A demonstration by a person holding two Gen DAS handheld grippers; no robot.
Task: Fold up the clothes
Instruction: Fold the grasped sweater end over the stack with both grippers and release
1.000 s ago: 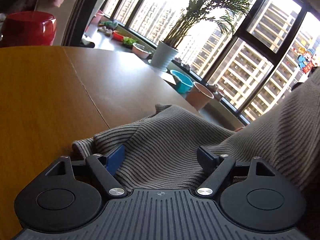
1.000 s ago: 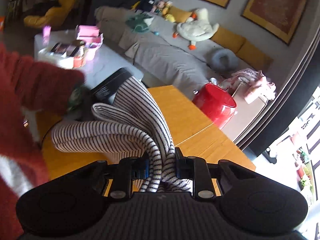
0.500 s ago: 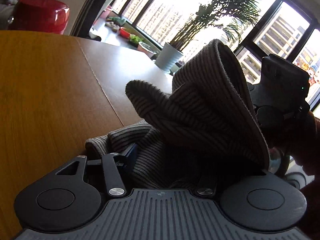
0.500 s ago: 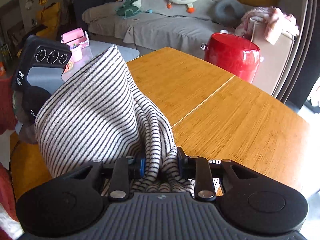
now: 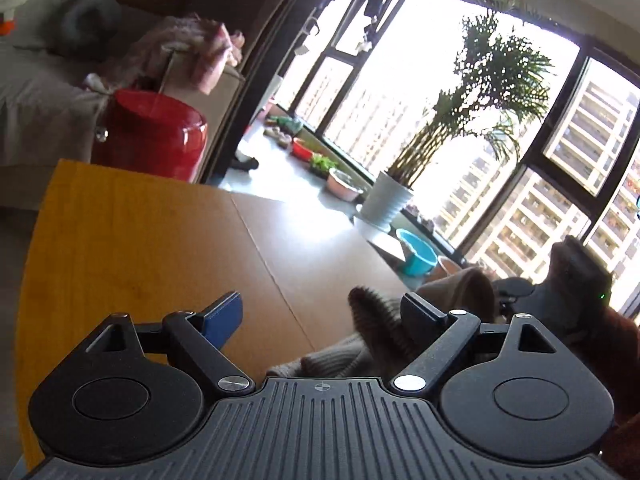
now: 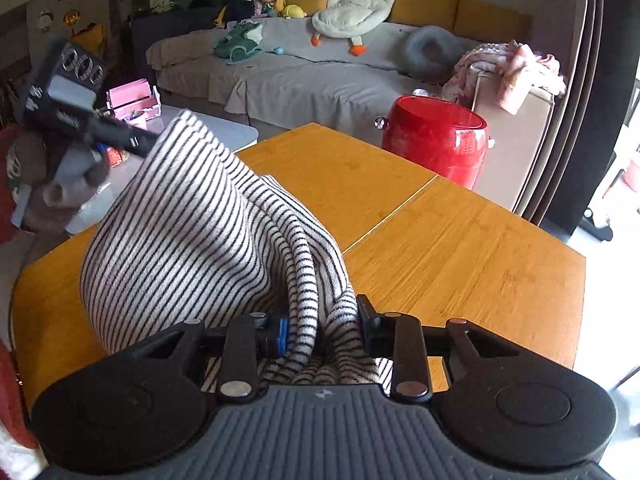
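Striped sweater — bunched, lifted off the wooden table, pinched between the right gripper's fingers. Left gripper spread wide, holding nothing — sweater's edge beside its right finger. Red bin behind the table.

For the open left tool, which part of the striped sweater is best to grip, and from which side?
Probably the raised striped fold of the sweater, approached from its left side: the right tool pinches the bunched end, so the sweater stands in a tall ridge, while the left tool is open.
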